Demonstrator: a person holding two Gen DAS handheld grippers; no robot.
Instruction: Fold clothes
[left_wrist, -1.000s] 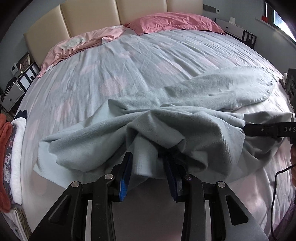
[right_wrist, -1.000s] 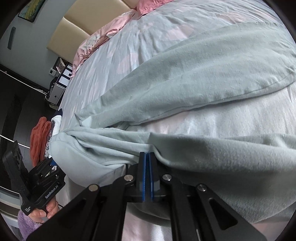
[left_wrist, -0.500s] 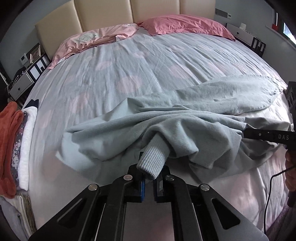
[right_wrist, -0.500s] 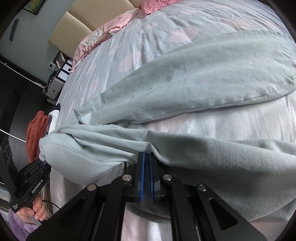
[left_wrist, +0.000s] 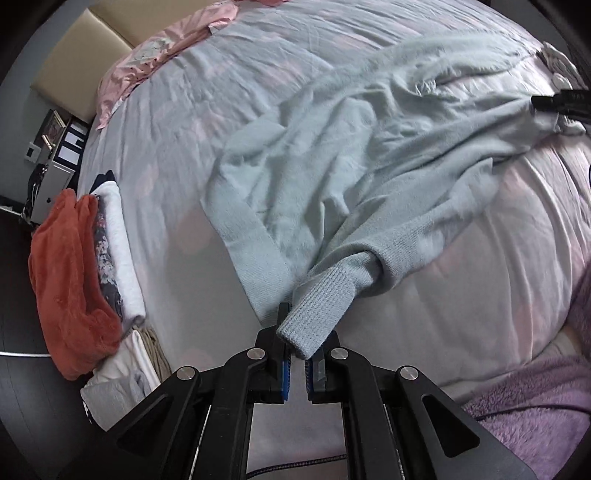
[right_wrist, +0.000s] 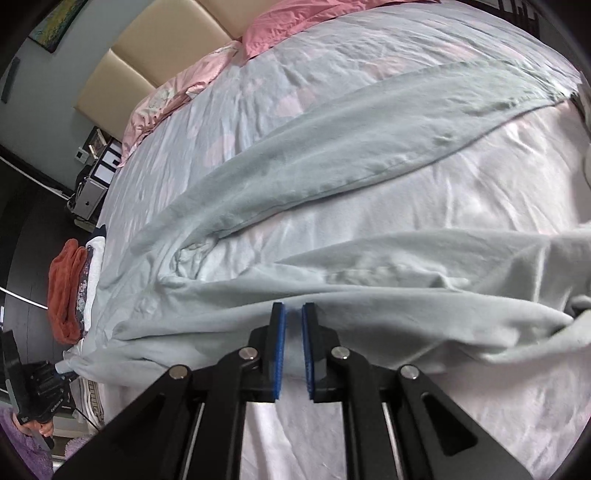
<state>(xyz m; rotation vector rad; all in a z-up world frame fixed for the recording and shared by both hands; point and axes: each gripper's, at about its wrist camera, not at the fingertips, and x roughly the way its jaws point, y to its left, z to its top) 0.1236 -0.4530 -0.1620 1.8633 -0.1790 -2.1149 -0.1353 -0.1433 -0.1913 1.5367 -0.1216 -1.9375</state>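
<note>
Left gripper (left_wrist: 295, 363) pinching ribbed cuff (left_wrist: 317, 314) of pale-green sweater (left_wrist: 351, 155), drawing sleeve toward 6 o'clock for straightening; right gripper (right_wrist: 291, 339) parted around sweater's edge.

Loads of open bed (left_wrist: 258, 85) up toward the pillows (right_wrist: 295, 26), nothing blocking there. The pale green sweater (left_wrist: 351, 155) sprawls across the near half, so that's the clutter. Stack of folded clothes (left_wrist: 81, 266) crowds the left edge. Bare sheet just right of the left tongs (left_wrist: 295, 363).
</note>
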